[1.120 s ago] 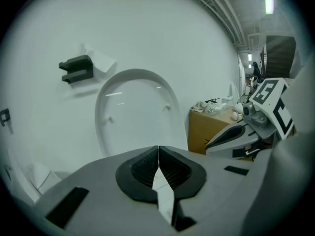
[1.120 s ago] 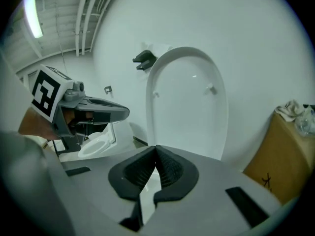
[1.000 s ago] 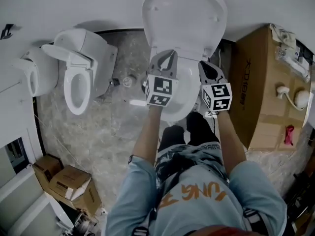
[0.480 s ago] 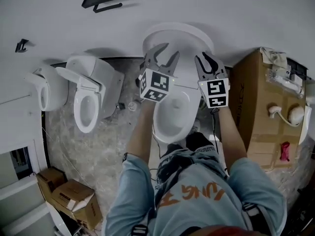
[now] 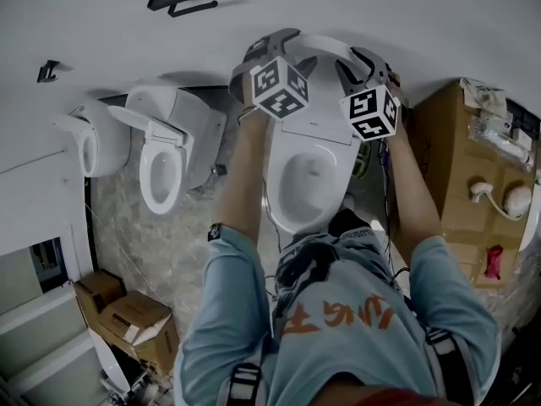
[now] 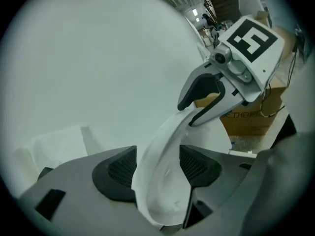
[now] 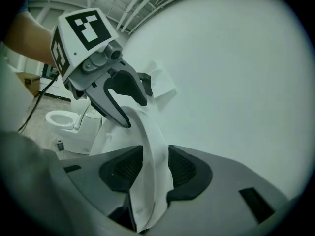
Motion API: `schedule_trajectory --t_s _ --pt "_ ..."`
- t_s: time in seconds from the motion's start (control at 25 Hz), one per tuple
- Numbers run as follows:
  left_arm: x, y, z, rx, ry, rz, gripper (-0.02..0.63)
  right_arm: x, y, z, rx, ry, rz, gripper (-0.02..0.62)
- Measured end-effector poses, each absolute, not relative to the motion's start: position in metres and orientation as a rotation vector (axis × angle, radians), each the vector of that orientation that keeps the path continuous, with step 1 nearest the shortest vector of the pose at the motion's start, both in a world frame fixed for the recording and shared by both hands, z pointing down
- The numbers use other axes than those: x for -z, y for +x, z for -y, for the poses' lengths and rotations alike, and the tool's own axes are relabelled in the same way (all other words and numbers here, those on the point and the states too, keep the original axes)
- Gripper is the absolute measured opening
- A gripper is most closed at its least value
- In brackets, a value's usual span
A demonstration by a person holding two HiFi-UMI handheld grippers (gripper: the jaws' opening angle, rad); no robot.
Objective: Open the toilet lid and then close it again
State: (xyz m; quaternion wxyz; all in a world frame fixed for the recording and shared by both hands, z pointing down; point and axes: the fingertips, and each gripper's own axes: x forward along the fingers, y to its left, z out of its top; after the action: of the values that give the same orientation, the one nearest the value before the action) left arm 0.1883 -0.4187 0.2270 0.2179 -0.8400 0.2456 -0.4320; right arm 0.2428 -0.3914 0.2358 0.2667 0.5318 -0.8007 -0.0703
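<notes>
- The toilet [image 5: 308,180] stands against the white wall [image 5: 439,24], with its bowl uncovered.
- The toilet lid [image 5: 323,42] is raised upright, close to the wall.
- The left hand-held gripper [image 6: 158,167] is released. Its jaws have just been opening and straddle the lid's top rim without clamping it.
- The right hand-held gripper [image 7: 153,168] is also released. Its jaws have just been opening around the same rim, with a narrower gap.
</notes>
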Motion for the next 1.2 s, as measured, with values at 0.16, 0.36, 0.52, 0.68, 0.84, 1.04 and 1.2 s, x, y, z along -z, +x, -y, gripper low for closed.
schedule_trajectory --t_s 0.16,0.36,0.52,0.68,0.84,1.04,1.2 --pt "-0.240 0.190 0.439 1.281 -2.289 -0.637 0.285 -0.239 0.246 0.407 0.218 1.394 2.143 0.180" --pt "-0.245 0.193 0.436 1.243 -2.428 -0.616 0.283 -0.244 0.253 0.415 0.173 1.348 2.155 0.196" --pt "-0.239 0.185 0.426 1.212 -2.405 -0.626 0.209 -0.243 0.243 0.404 0.166 1.344 2.185 0.164" --pt "-0.229 0.174 0.408 1.137 -2.424 -0.646 0.170 -0.237 0.233 0.383 0.194 1.334 2.221 0.167" --pt "-0.227 0.160 0.375 1.123 -2.429 -0.622 0.173 -0.235 0.218 0.354 0.160 1.331 2.267 0.184" --pt "-0.226 0.141 0.336 1.137 -2.395 -0.577 0.179 -0.238 0.199 0.316 0.140 1.258 2.265 0.192" --pt "-0.228 0.127 0.301 1.119 -2.378 -0.555 0.193 -0.243 0.185 0.284 0.137 1.204 2.251 0.198"
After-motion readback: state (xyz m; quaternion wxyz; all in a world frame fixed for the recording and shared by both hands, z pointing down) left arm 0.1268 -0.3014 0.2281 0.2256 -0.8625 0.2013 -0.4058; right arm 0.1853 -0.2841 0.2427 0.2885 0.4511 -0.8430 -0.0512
